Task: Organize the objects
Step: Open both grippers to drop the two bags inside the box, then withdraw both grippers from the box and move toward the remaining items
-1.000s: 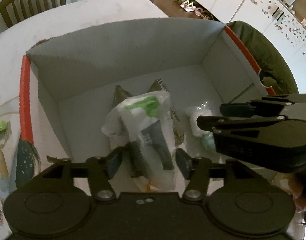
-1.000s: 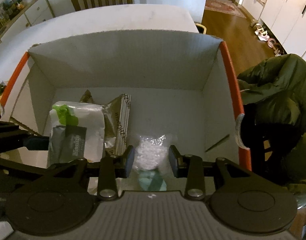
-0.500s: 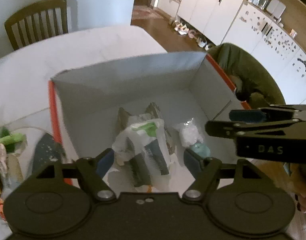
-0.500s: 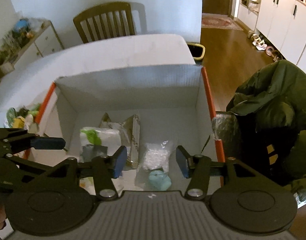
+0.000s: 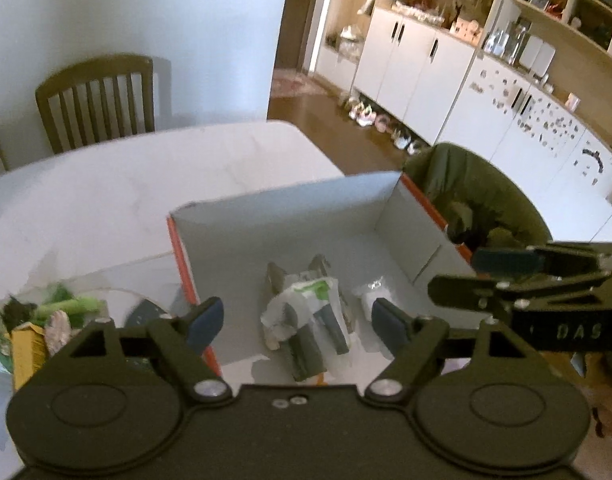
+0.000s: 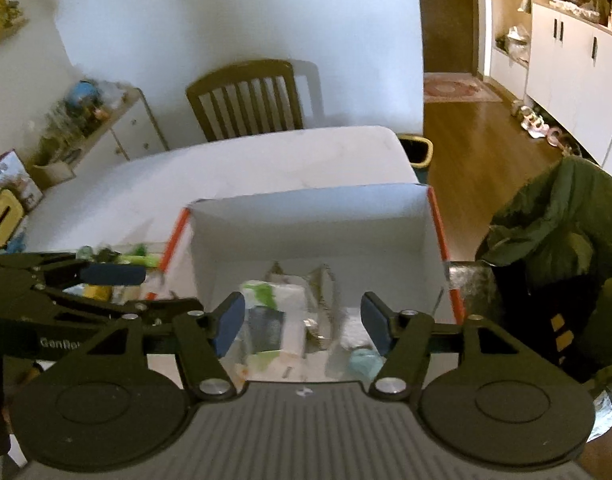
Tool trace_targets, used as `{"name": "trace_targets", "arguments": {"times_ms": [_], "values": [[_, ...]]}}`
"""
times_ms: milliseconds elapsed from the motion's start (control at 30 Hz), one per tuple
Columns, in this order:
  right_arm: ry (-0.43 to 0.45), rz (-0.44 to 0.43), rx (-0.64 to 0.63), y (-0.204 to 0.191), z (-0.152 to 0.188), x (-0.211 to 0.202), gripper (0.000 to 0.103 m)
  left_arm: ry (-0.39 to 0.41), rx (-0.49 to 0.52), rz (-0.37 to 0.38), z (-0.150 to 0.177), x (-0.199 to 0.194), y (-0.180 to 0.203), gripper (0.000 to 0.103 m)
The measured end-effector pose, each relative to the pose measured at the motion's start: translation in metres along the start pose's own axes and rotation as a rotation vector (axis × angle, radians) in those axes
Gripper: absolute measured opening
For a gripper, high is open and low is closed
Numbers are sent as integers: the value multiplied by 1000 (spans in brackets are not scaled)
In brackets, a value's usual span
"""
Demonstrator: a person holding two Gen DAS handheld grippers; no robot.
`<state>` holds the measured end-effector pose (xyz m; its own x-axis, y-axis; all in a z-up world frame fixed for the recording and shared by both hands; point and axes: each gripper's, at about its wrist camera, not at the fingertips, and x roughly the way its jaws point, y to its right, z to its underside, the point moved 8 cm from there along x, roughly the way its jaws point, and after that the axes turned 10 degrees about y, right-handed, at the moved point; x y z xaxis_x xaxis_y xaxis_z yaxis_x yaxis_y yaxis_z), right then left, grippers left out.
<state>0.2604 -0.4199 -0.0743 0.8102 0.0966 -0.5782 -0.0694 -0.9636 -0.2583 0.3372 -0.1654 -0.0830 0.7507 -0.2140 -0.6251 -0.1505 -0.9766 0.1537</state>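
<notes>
Both the left gripper (image 5: 294, 322) and right gripper (image 6: 302, 322) are opening, holding nothing (box (image 6: 306, 220) below); remaining items (image 5: 46, 320) risk being overlooked

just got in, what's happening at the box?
A person holds two tongs above an open white box on the table. The left tongs and right tongs are both opening, with nothing between them. A white packet with a green mark and a small clear bag lie inside the box. More items sit on the table beside it.
</notes>
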Motion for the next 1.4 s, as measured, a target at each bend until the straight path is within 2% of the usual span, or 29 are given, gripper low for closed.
{"name": "trace_targets", "arguments": {"times_ms": [100, 300, 433, 567, 1000, 1233, 1400], "values": [[23, -7, -4, -11, 1, -9, 64, 37, 4, 1, -5, -16, -4, 83], [60, -31, 25, -33, -1, -23, 73, 83, -30, -4, -7, -42, -21, 87], [86, -35, 25, -51, 1, -31, 74, 111, -62, -1, -7, -59, -41, 95], [122, -42, 12, -75, 1, -36, 84, 149, -76, -17, -6, -79, -65, 102], [80, -70, -50, -166, 25, -13, 86, 167, -121, -112, 7, -115, -163, 103], [77, -79, -82, -213, 36, 0, 86, 192, -86, -135, 16, -126, -206, 103], [76, -82, -100, -244, 48, 13, 86, 192, -82, -197, 22, -122, -242, 103]]}}
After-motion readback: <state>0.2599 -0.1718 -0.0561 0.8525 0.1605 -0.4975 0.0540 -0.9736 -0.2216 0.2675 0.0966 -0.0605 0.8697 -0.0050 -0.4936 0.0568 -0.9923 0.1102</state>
